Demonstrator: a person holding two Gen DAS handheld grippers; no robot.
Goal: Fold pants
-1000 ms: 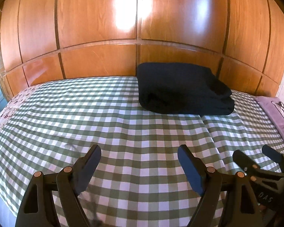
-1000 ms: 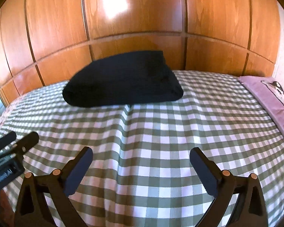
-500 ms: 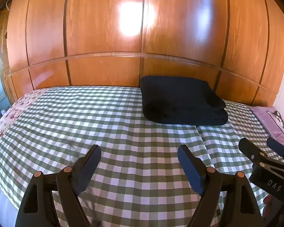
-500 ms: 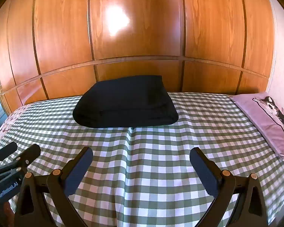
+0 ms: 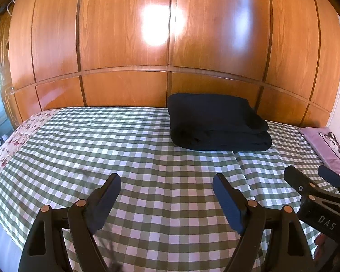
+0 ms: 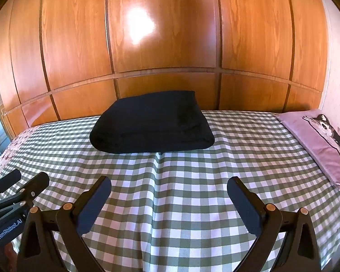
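The dark navy pants (image 5: 217, 122) lie folded in a thick rectangular stack on the green-and-white checked bedspread, at the far side against the wooden wall; they also show in the right wrist view (image 6: 151, 122). My left gripper (image 5: 166, 195) is open and empty, held above the near part of the bed. My right gripper (image 6: 168, 198) is open and empty too, beside the left one. Each gripper shows at the edge of the other's view: the right gripper (image 5: 315, 181) and the left gripper (image 6: 22, 181).
The checked bedspread (image 5: 129, 149) covers the bed, with a ridge-like wrinkle (image 6: 157, 170) running toward me from the pants. A purple pillow with a cat print (image 6: 319, 140) lies at the right. A floral sheet edge (image 5: 9, 145) shows at left. Wooden panelling (image 6: 170, 45) stands behind.
Both grippers have pulled back and tilted up from the bed, so the pants look farther away and more wall shows. Both stay open and empty.
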